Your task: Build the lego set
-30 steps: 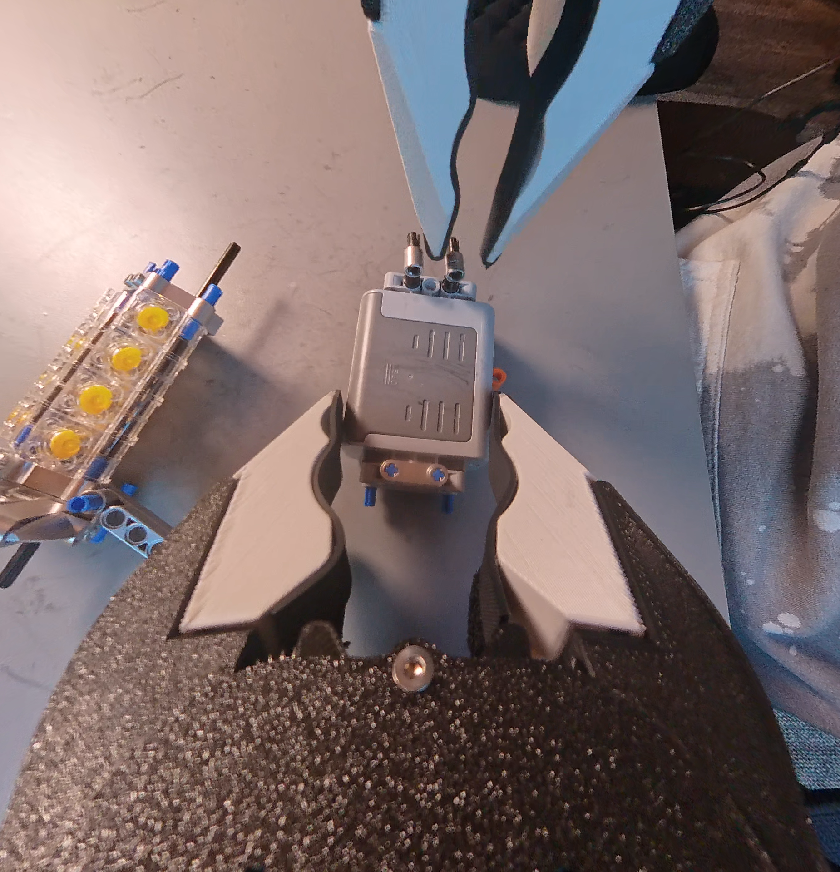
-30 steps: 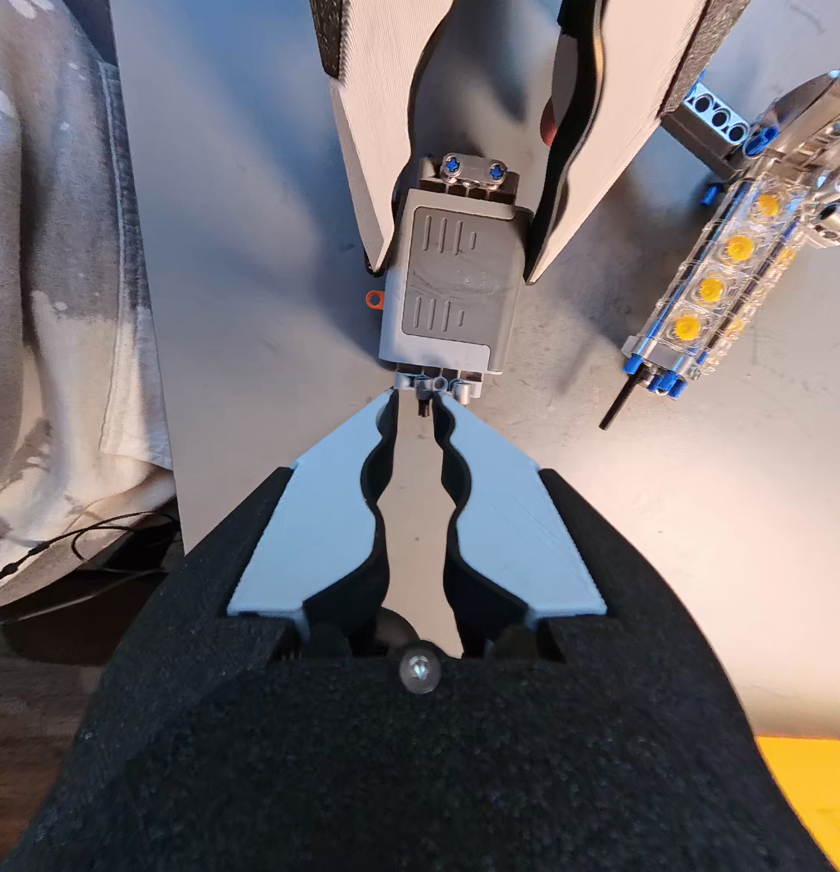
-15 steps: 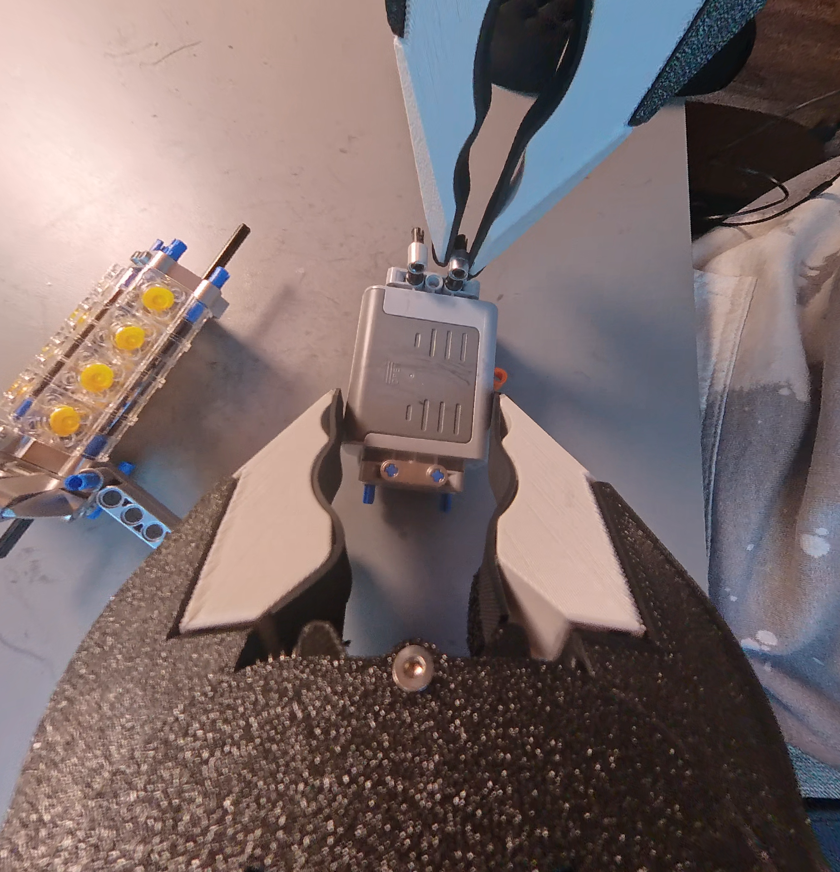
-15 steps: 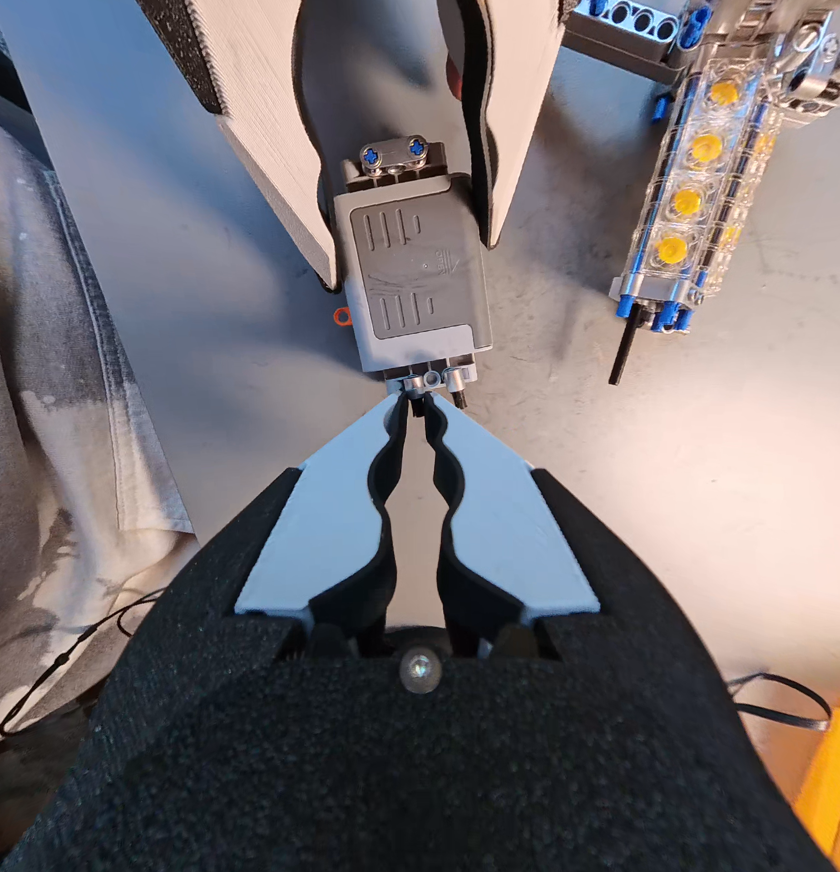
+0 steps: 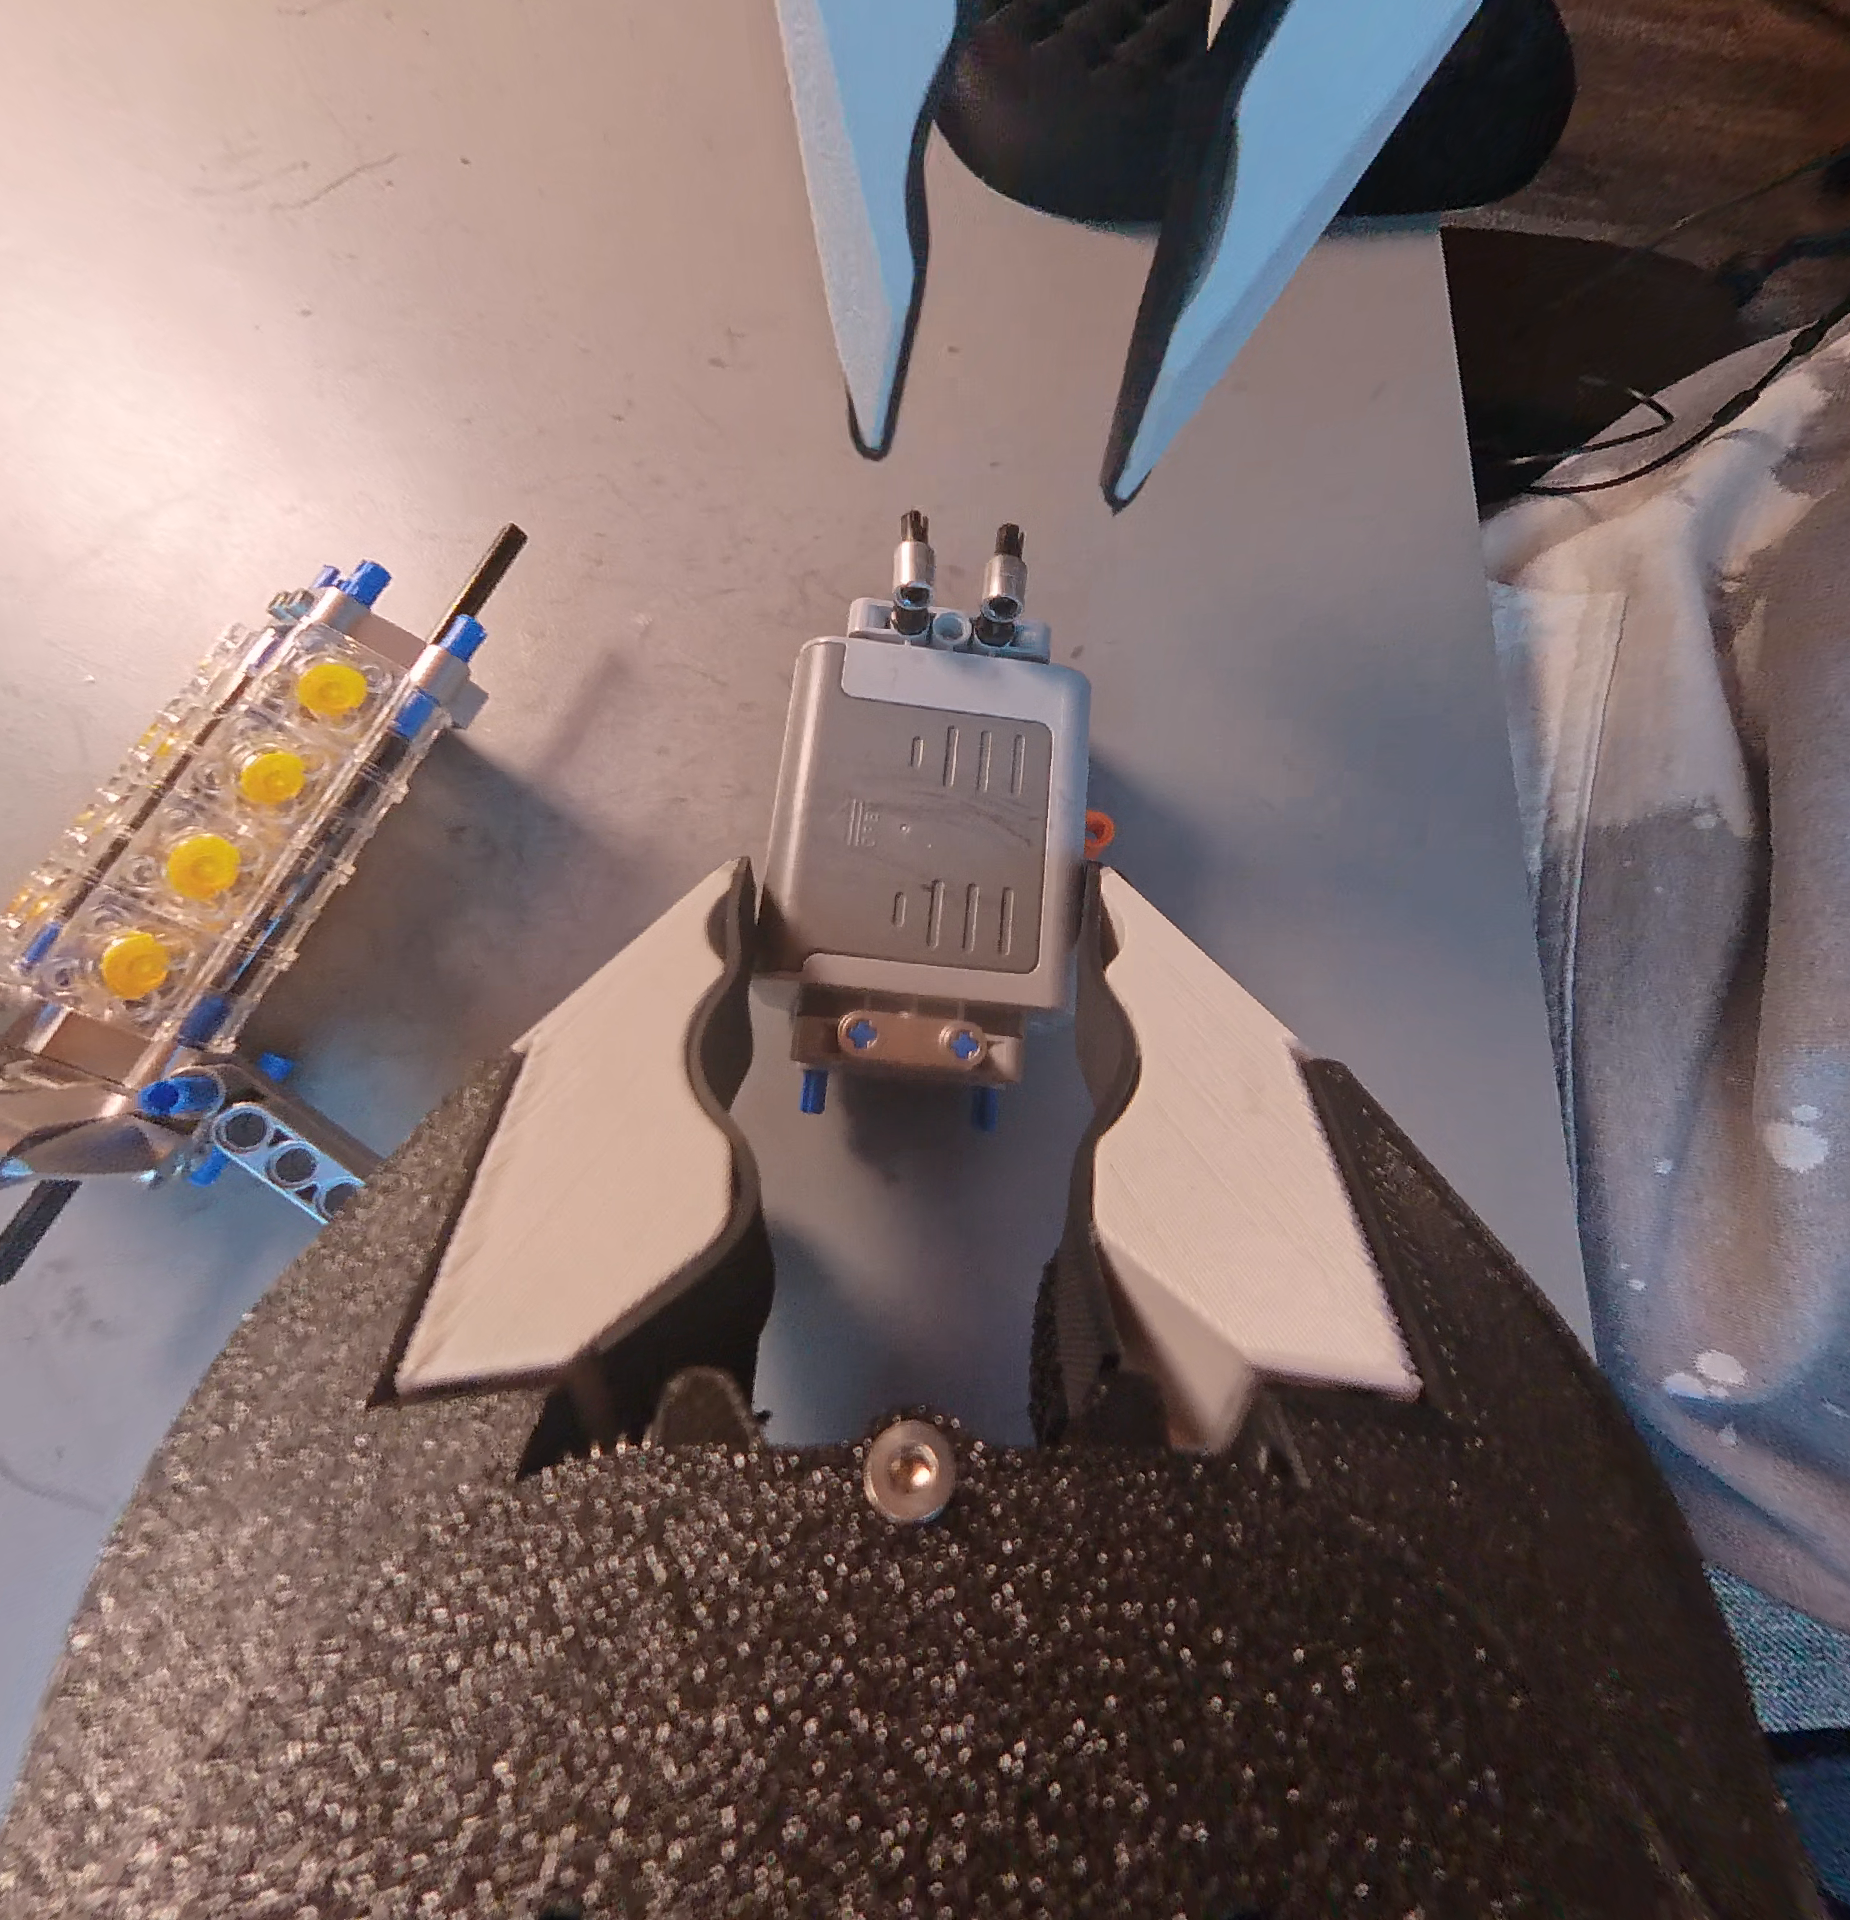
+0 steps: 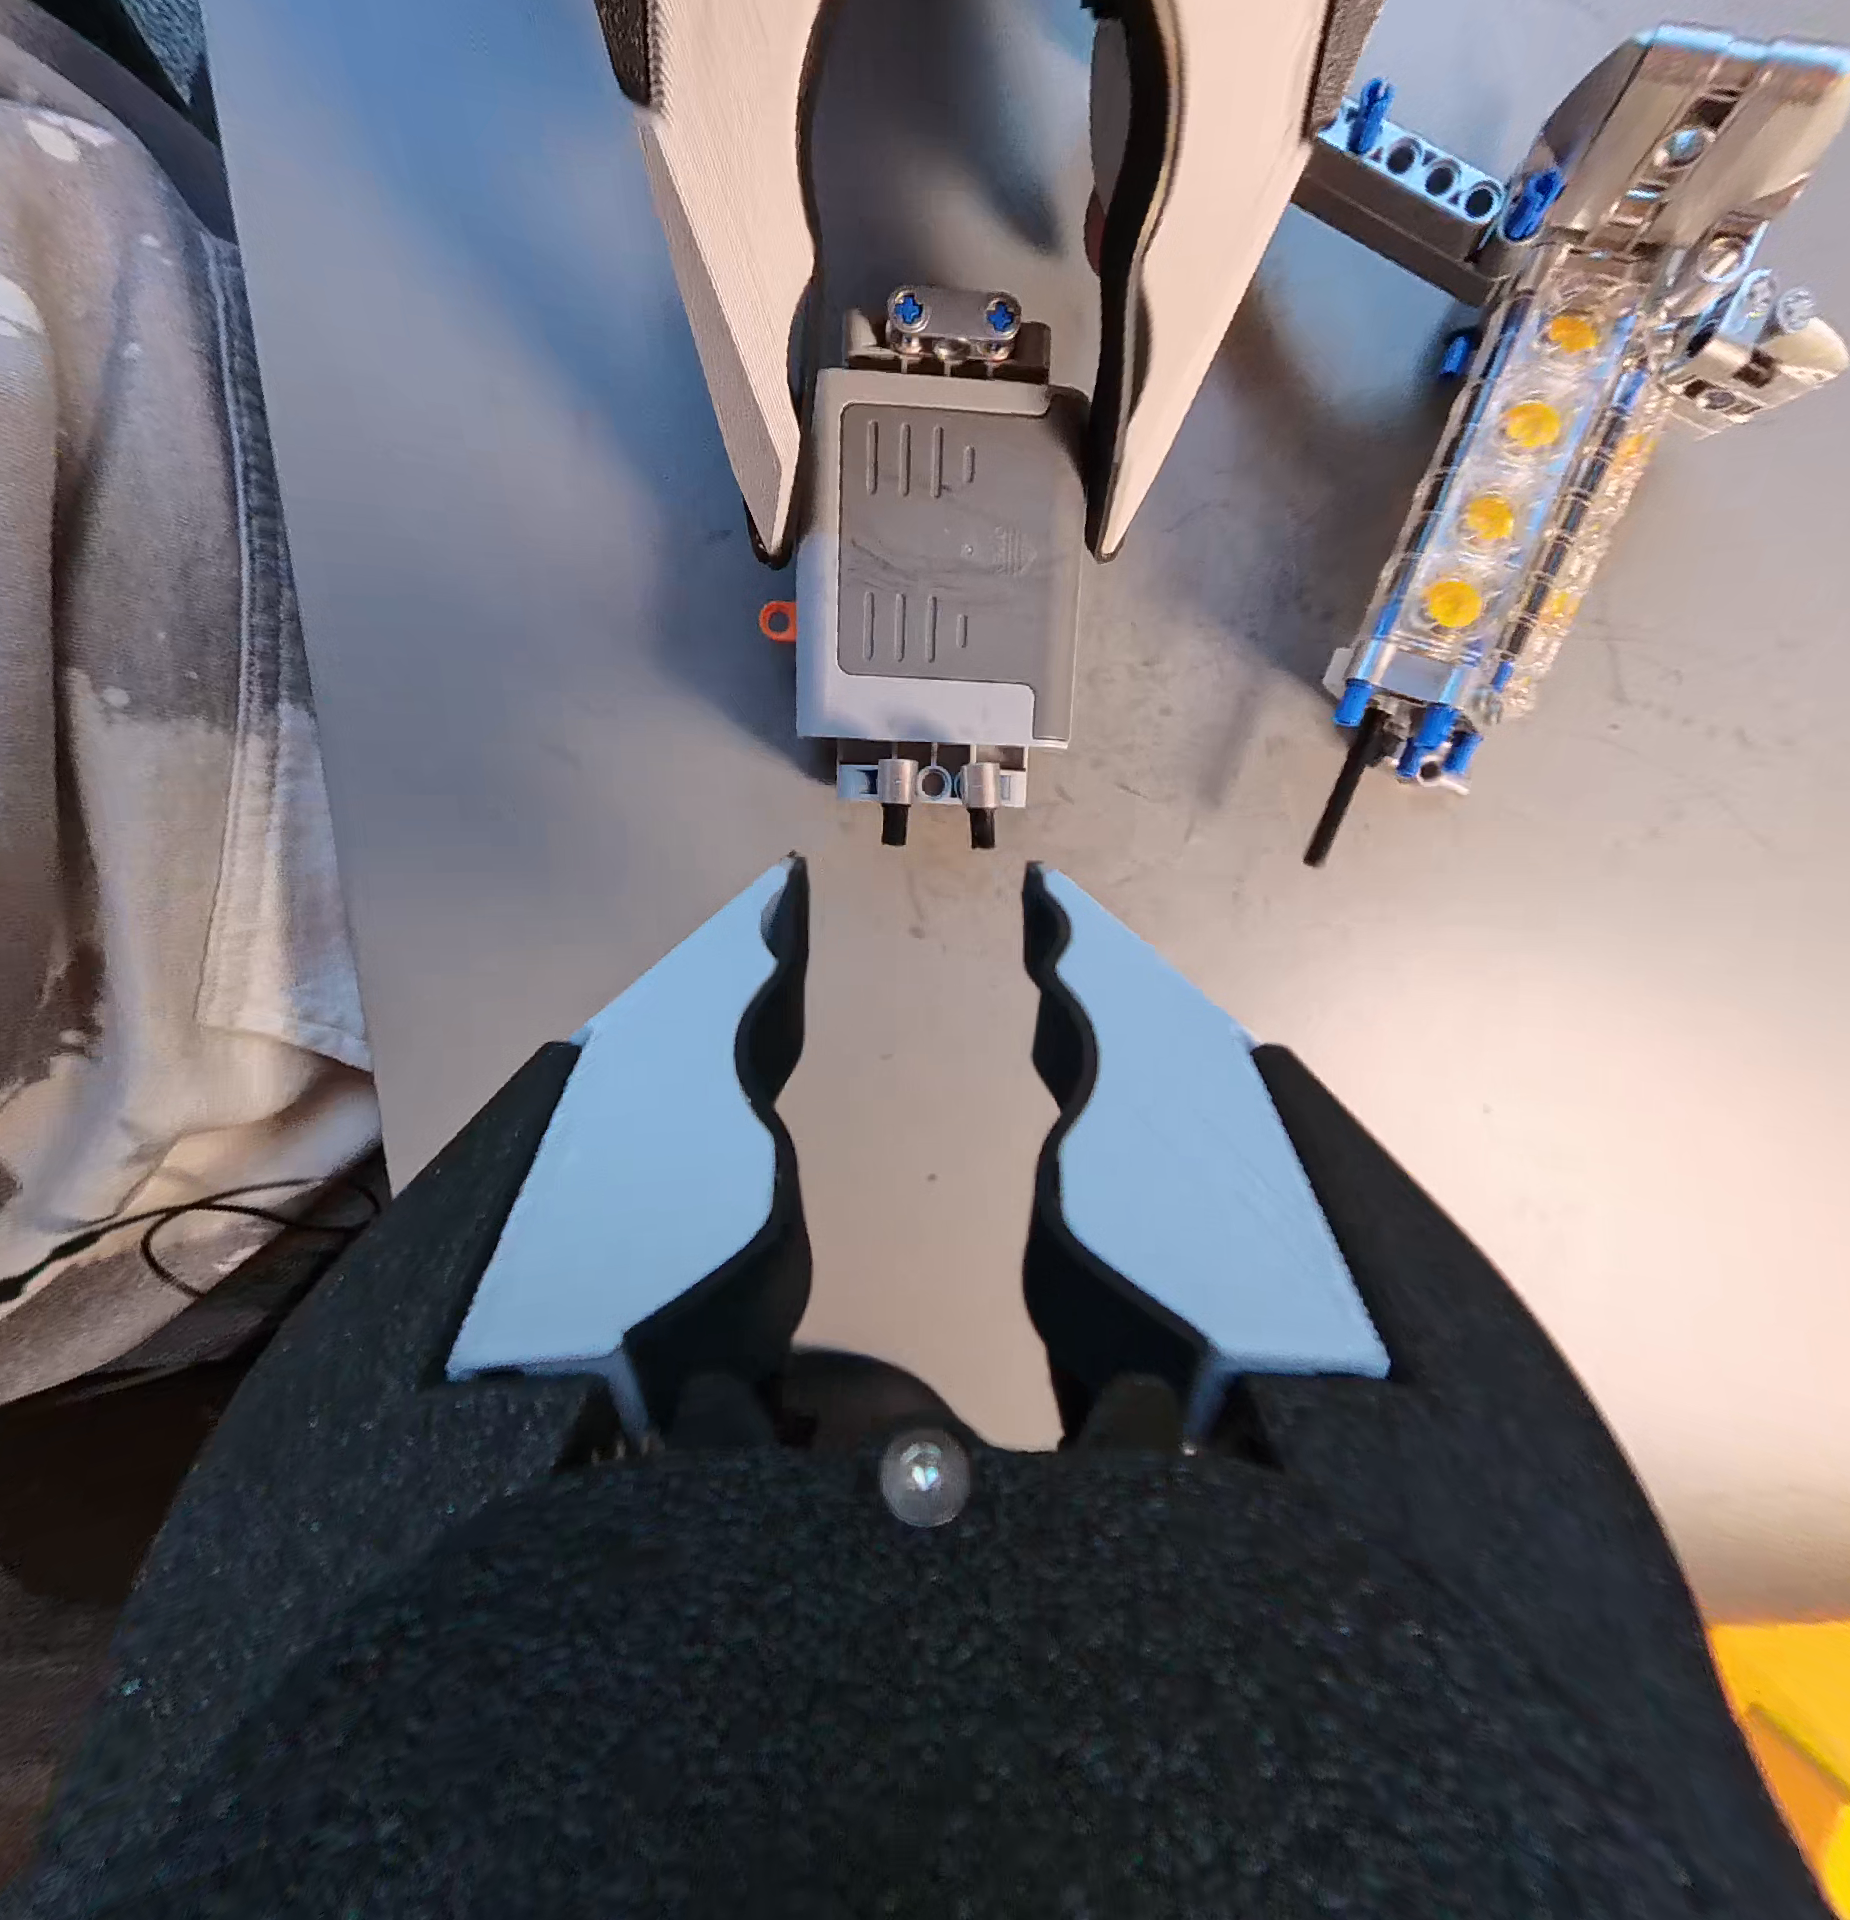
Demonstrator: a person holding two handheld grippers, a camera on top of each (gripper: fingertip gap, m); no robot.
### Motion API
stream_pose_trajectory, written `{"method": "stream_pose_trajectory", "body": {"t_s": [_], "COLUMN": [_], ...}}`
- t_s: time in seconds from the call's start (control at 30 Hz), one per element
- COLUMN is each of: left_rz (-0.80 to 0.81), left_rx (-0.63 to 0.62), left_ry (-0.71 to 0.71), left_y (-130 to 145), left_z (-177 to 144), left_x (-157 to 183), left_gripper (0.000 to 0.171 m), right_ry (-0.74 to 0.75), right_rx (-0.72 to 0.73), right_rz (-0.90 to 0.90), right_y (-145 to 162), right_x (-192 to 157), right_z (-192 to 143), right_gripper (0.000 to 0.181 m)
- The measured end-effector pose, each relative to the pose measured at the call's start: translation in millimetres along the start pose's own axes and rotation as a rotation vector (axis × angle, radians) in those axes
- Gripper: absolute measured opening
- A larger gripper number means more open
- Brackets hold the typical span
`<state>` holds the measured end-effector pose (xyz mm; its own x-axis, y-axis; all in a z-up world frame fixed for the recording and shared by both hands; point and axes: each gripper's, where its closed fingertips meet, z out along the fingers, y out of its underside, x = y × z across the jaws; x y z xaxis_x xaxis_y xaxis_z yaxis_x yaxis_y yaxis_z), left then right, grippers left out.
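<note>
A grey box-shaped brick block (image 5: 921,831) lies on the grey table (image 5: 381,312). Two short grey pins with black ends (image 5: 957,571) stick out of its far end. My left gripper (image 5: 919,878) is shut on the block's sides near its end with the blue pins. My right gripper (image 5: 994,462) is open and empty, its tips just short of the two pins. In the right wrist view my right gripper (image 6: 913,868) faces the pins (image 6: 936,800) and the block (image 6: 942,582), with the left gripper (image 6: 939,549) clamping it from beyond.
A clear brick engine with yellow pistons, blue pins and a black axle (image 5: 204,831) lies left of the block; it also shows in the right wrist view (image 6: 1523,499). A small orange piece (image 5: 1100,826) sits by the block. Grey-white cloth (image 5: 1679,935) and cables lie past the table edge. My left gripper's tips are some 8 cm from the black axle (image 5: 204,831). The right camera catches it too, in the right wrist view (image 6: 1536,450).
My right gripper, shut at one of the pins half a second ago, has opened and drawn back a little from the block. The left gripper still holds the block.
</note>
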<state>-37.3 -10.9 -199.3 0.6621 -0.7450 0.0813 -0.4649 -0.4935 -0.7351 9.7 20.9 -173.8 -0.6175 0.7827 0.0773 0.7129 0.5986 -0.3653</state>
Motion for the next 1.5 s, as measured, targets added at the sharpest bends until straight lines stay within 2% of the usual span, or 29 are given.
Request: {"method": "stream_pose_trajectory", "body": {"t_s": [0.13, 0.9, 0.97, 1.07, 1.13, 1.2, 1.27, 1.37, 1.43, 1.5], "left_rz": [-0.003, -0.033, -0.028, -0.031, -0.059, -0.096, -0.139, -0.172, -0.214, -0.253], "left_rx": [0.006, 0.025, 0.031, 0.133, 0.26, 0.374, 0.386, 0.298, 0.255, 0.239], "left_ry": [0.003, -0.023, -0.034, -0.032, -0.067, -0.152, -0.244, -0.367, -0.39, -0.377], "left_y": [-0.5, -5.8, -6.5, -21.3, -37.7, -46.6, -36.4, -2.8, 13.6, 19.5], "left_z": [0.3, 5.1, 4.3, -15.2, -43.4, -72.8, -90.0, -95.8, -93.0, -87.4], "left_x": [-0.7, -6.1, -7.8, -10.3, -22.3, -43.4, -65.8, -92.2, -100.8, -102.9], "left_gripper": [0.06, 0.06, 0.06, 0.058, 0.058, 0.055, 0.051, 0.049, 0.048, 0.048], "right_ry": [0.028, 0.061, 0.023, 0.002, 0.038, 0.108, 0.168, 0.157, 0.139, 0.205], "right_rx": [0.036, 0.118, 0.152, 0.33, 0.433, 0.472, 0.439, 0.402, 0.358, 0.332], "right_rz": [-0.018, -0.011, 0.012, 0.119, 0.192, 0.224, 0.228, 0.232, 0.22, 0.15], "right_y": [-1.9, 3.3, 3.0, -10.6, -19.1, -24.3, -26.4, -39.8, -48.6, -57.7], "right_x": [5.1, 14.6, 13.0, 25.7, 44.1, 64.4, 81.6, 95.0, 99.5, 104.5], "right_z": [9.8, 6.9, 1.5, -21.5, -33.1, -31.3, -16.4, 10.9, 25.6, 25.6], "right_gripper": [0.021, 0.021, 0.03, 0.04, 0.045, 0.05, 0.057, 0.064, 0.065, 0.065]}}
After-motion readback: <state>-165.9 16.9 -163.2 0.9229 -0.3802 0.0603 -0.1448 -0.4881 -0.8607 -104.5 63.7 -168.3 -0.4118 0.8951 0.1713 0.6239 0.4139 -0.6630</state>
